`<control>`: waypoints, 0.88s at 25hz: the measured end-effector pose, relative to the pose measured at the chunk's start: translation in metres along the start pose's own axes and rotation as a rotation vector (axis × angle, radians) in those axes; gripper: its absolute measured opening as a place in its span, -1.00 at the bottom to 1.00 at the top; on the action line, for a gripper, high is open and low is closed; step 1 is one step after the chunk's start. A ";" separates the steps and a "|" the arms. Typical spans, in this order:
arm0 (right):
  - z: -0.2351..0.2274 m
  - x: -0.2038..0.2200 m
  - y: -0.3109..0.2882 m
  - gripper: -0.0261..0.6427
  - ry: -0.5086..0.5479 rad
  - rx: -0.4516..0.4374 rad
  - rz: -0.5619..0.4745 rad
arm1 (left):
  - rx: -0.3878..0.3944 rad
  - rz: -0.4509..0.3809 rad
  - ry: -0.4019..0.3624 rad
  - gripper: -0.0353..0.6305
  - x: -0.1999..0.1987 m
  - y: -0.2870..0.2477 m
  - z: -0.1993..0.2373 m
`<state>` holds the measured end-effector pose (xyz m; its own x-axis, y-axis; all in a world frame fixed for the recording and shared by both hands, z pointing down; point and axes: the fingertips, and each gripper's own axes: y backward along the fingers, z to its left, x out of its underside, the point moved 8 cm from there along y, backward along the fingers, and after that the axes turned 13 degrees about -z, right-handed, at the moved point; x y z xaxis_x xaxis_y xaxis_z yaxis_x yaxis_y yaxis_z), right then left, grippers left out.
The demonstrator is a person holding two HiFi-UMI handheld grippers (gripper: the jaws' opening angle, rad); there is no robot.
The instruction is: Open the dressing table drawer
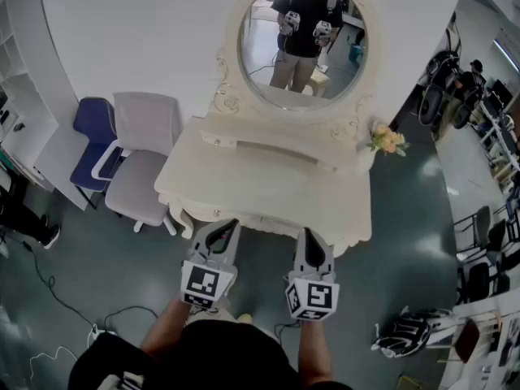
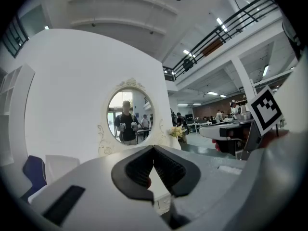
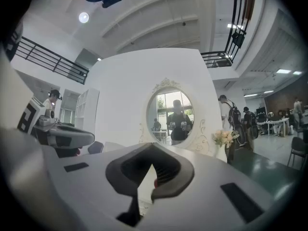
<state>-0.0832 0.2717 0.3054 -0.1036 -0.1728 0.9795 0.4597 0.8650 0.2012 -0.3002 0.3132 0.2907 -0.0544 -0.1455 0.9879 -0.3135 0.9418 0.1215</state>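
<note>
The white dressing table (image 1: 244,181) stands against the wall with an oval mirror (image 1: 302,39) above it. Its near edge (image 1: 264,218) curves out towards me; the drawer front below it is almost hidden from the head view. My left gripper (image 1: 227,224) and right gripper (image 1: 309,234) are held side by side just short of that edge, both pointing at the table. In the left gripper view the left gripper (image 2: 153,148) is shut on nothing. The right gripper (image 3: 152,149) also has its tips together with nothing between them. The mirror reflects a person holding both grippers.
A white office chair (image 1: 142,165) and a blue chair (image 1: 91,140) stand left of the table. A bunch of flowers (image 1: 387,140) sits on its right corner. Cables (image 1: 65,299) lie on the floor at left, and a glove (image 1: 406,331) lies at lower right.
</note>
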 end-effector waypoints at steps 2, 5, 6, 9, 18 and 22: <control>0.000 -0.001 0.002 -0.93 -0.002 0.004 -0.005 | 0.004 -0.002 -0.003 -0.88 -0.002 0.001 0.000; -0.003 -0.001 0.006 -0.93 -0.011 0.020 -0.020 | 0.009 -0.003 -0.005 -0.88 -0.003 0.002 -0.002; -0.005 -0.002 0.008 -0.93 -0.009 0.029 -0.022 | 0.011 -0.005 -0.006 -0.88 -0.003 0.002 -0.003; -0.012 -0.004 0.013 -0.93 0.003 0.050 -0.020 | 0.018 -0.009 -0.004 -0.88 -0.004 0.000 -0.008; -0.045 -0.011 0.037 -0.93 0.049 0.115 -0.034 | 0.080 -0.036 -0.006 -0.88 -0.008 -0.018 -0.041; -0.060 -0.016 0.050 -0.93 0.065 0.149 -0.035 | 0.109 -0.031 0.016 -0.88 -0.007 -0.030 -0.058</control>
<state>-0.0054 0.2899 0.3008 -0.0578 -0.2295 0.9716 0.3205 0.9174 0.2358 -0.2359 0.3038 0.2860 -0.0281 -0.1682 0.9854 -0.4162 0.8982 0.1414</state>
